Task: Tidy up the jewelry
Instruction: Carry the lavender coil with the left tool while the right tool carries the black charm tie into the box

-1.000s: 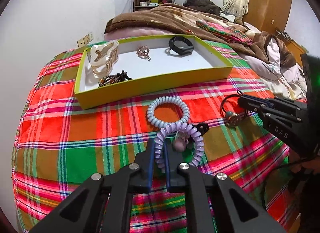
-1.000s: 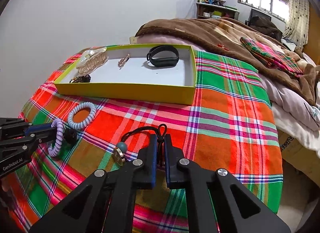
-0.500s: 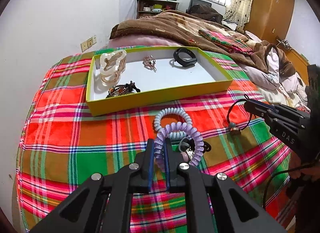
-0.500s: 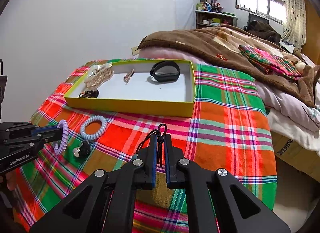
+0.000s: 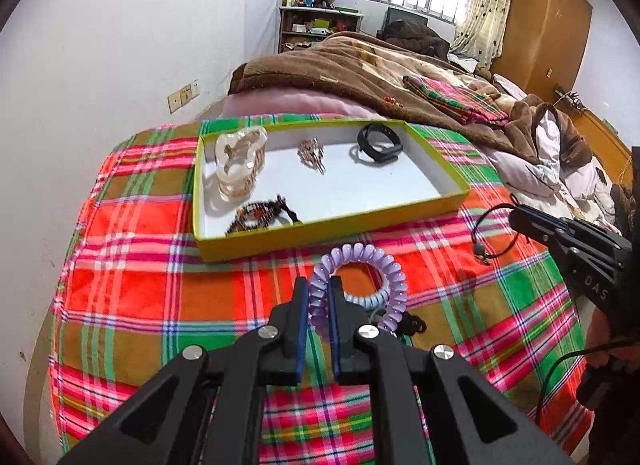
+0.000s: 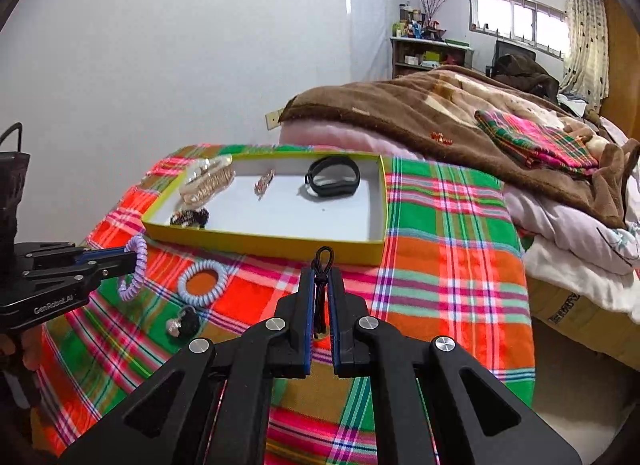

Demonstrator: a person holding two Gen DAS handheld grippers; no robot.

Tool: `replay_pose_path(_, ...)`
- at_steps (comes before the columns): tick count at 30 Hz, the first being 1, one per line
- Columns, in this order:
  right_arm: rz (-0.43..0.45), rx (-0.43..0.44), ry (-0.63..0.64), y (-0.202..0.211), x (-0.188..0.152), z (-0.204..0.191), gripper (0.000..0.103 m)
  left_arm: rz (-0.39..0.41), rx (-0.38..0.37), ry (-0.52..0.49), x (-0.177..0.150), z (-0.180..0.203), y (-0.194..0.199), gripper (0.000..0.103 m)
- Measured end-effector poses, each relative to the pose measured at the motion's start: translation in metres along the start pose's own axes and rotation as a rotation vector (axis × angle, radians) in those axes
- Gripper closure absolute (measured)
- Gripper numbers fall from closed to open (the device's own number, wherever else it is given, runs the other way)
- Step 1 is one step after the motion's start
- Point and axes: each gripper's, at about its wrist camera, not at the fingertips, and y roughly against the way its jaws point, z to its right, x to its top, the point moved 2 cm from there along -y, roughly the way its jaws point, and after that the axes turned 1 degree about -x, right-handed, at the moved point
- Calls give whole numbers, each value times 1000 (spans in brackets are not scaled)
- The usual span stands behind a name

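My left gripper (image 5: pixel 319 285) is shut on a purple spiral hair tie (image 5: pixel 360 261) and holds it above the plaid cloth, in front of the yellow tray (image 5: pixel 320 227). It shows at the left of the right wrist view (image 6: pixel 134 257). My right gripper (image 6: pixel 322 277) is shut on a black cord bracelet (image 6: pixel 323 261) with a bead hanging below it (image 5: pixel 480 255), lifted off the cloth. The tray (image 6: pixel 264 239) holds a shell bracelet (image 5: pixel 240 161), a beaded bracelet (image 5: pixel 260 217), a small brooch (image 5: pixel 312 153) and a black band (image 5: pixel 380 143).
A pale blue spiral tie (image 6: pixel 202 283) and a black hair tie with a charm (image 6: pixel 184 323) lie on the cloth in front of the tray. A bed with a brown blanket (image 6: pixel 440 113) stands behind. The cloth's right edge (image 6: pixel 528 325) drops off.
Both grippers have risen with their items. The purple tie and the cord bracelet have lifted clear of the cloth, and the tray looks nearer.
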Motion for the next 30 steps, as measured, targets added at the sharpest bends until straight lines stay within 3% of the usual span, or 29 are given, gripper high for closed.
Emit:
replay_pose_path(14,45,-12,9,-2,41,3,97,14,-4,5,43,-10,-11,93)
replay_pose_path(30,8,-7,-45,-59,74,12,97,-29,-11,31,86,-20,-62,93)
